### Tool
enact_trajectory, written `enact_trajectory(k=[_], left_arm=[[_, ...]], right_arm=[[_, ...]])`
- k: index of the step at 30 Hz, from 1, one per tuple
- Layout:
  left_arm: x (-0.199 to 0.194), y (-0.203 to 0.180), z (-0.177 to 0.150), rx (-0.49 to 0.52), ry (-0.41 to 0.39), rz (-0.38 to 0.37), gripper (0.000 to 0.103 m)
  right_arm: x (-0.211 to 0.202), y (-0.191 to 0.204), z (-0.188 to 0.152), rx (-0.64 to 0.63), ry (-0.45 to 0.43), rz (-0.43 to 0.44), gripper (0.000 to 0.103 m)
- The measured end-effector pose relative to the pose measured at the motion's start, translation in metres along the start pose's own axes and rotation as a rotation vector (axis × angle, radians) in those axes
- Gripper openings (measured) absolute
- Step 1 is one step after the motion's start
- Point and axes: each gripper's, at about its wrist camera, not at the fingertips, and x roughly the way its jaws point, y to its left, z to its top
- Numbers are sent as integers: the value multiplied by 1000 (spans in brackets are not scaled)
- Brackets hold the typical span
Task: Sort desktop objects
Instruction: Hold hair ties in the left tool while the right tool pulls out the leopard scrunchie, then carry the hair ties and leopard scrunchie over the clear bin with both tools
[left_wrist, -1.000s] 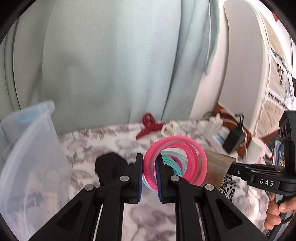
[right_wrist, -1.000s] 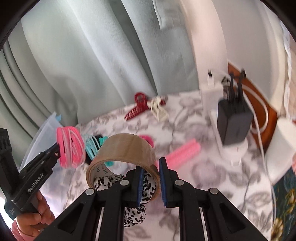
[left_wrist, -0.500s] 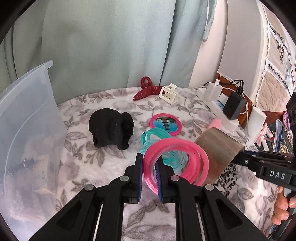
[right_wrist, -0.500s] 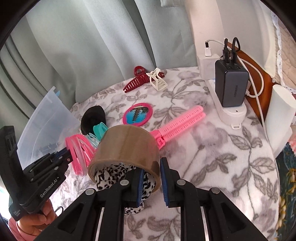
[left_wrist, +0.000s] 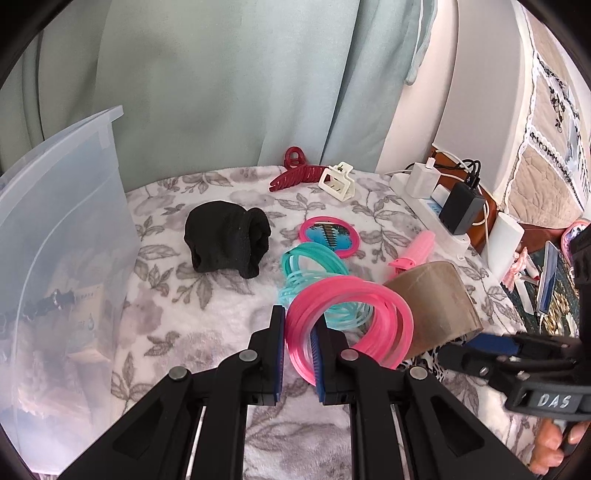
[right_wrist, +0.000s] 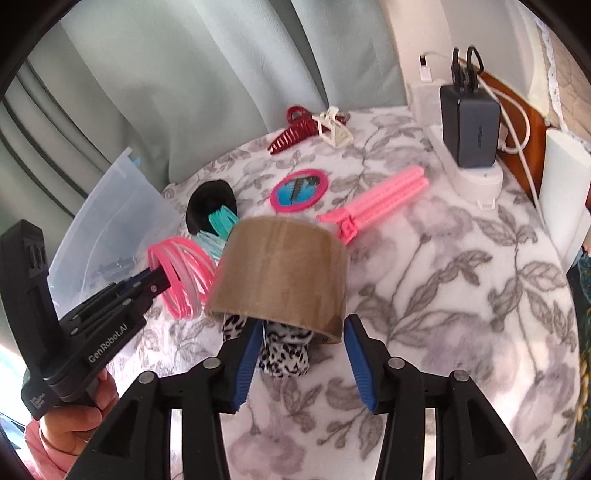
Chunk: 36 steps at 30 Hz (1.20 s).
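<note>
My left gripper (left_wrist: 298, 347) is shut on a stack of pink plastic rings (left_wrist: 354, 325), held upright just above the flowered cloth. A bunch of teal rings (left_wrist: 314, 266) lies right behind them. To the right sits a brown tape roll (right_wrist: 280, 269) on top of a leopard-print fabric piece (right_wrist: 284, 350). My right gripper (right_wrist: 303, 347) is at the roll's near rim with its jaws opening; the blue pads stand clear of the roll on both sides. In the right wrist view the left gripper (right_wrist: 159, 284) comes in from the left with the pink rings (right_wrist: 181, 277).
A clear plastic bin (left_wrist: 55, 229) stands at the left edge. On the cloth lie a black sock (left_wrist: 225, 240), a red claw clip (left_wrist: 295, 173), a white claw clip (left_wrist: 338, 181), a pink round mirror (left_wrist: 330, 236) and a pink comb (right_wrist: 380, 199). A power strip with chargers (right_wrist: 469, 147) lines the right.
The right jaws have spread apart and let go of the tape roll's wall. Both grippers have come lower and closer to the cloth. The left grip on the pink rings is unchanged.
</note>
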Motion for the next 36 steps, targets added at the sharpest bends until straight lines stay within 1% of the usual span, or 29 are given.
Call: enact_trajectory(k=[4, 7, 9, 10, 12, 14, 19, 28, 36], left_arm=[[-3, 2, -2, -9, 2, 1, 13], [-6, 3, -4, -15, 7, 3, 13], [-8, 4, -5, -18, 8, 4, 13], [-9, 5, -5, -20, 7, 4, 13], [-12, 7, -6, -24, 0, 4, 13], [-16, 8, -6, -30, -7, 6, 13], [-26, 13, -7, -50, -24, -4, 13], [-58, 15, -5, -64, -102, -20, 13], [-91, 20, -4, -75, -170, -33, 13]], right_arm=[[11, -2, -7, 40, 44, 17, 50], [18, 3, -10, 42, 67, 32, 50], [22, 7, -12, 38, 78, 45, 46], [23, 9, -13, 36, 82, 51, 39], [23, 10, -15, 41, 75, 66, 16], [18, 10, -15, 44, 59, 81, 10], [-6, 18, -14, 26, -8, 123, 8], [-53, 36, -12, -18, -106, 187, 6], [-85, 48, -12, -41, -181, 203, 6]])
